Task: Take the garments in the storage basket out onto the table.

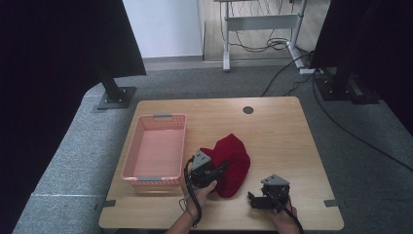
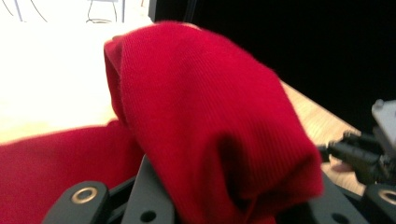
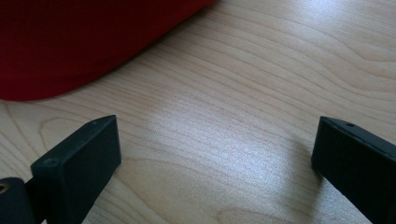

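Red cloth [image 1: 233,163] is clamped in the left gripper [image 1: 210,171]; the pink basket [image 1: 146,178] looks empty, the right gripper [image 1: 258,199] gapes idle.

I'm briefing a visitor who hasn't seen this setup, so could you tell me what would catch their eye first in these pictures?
The bright red cloth near the middle of the wooden table stands out first, with the left tool closed on a bunched fold of it. Just to its left sits a pink basket, nothing visible inside. The right tool rests near the front edge, jaws wide open over bare wood beside the cloth.
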{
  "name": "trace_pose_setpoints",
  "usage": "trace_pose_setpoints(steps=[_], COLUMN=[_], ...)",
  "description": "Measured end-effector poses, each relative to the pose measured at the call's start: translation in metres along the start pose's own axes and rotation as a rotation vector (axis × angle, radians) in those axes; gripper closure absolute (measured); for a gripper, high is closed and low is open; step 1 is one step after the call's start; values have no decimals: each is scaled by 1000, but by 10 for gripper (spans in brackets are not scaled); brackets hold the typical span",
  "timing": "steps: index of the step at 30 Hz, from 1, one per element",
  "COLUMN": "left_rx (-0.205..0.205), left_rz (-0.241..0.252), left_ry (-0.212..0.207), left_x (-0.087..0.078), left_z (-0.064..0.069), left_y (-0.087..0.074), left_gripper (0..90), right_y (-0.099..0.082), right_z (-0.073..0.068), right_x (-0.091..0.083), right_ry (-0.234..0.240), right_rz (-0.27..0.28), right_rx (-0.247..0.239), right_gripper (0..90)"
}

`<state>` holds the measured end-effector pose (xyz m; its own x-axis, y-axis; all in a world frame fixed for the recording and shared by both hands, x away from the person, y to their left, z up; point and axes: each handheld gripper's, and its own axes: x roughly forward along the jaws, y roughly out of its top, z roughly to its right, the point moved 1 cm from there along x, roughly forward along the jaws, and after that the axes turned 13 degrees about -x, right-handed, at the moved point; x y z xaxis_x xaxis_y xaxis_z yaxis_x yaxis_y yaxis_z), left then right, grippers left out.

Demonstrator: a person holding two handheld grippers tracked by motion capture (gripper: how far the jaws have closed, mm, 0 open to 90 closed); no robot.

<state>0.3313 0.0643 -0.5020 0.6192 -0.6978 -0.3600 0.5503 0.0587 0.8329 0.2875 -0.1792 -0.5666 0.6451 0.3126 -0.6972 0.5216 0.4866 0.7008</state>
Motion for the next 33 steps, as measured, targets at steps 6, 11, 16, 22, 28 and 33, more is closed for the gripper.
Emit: trace_pose_setpoints(steps=[6,11,16,22,28,33], left_rx=[5,-9,-14,43,88,92], left_rz=[-11,-24,-79,-172,-223,-225], left_ry=[-13,-21,-41,-51,-72,-65], left_x=[1,2,6,6,-1,-12], left_z=[-1,-1,-1,4,5,2], left_y=[-7,-5,-3,5,10,13], left_gripper=[687,628,441,276,230,215], right_y=[0,0,0,0,0,0], right_z=[0,0,0,0,0,0], right_x=[0,0,0,0,0,0], right_ry=[0,0,0,0,-1,-1], right_rz=[0,0,0,0,0,0], right_rx=[0,0,0,0,1,1], right_gripper=[11,11,11,12,11,11])
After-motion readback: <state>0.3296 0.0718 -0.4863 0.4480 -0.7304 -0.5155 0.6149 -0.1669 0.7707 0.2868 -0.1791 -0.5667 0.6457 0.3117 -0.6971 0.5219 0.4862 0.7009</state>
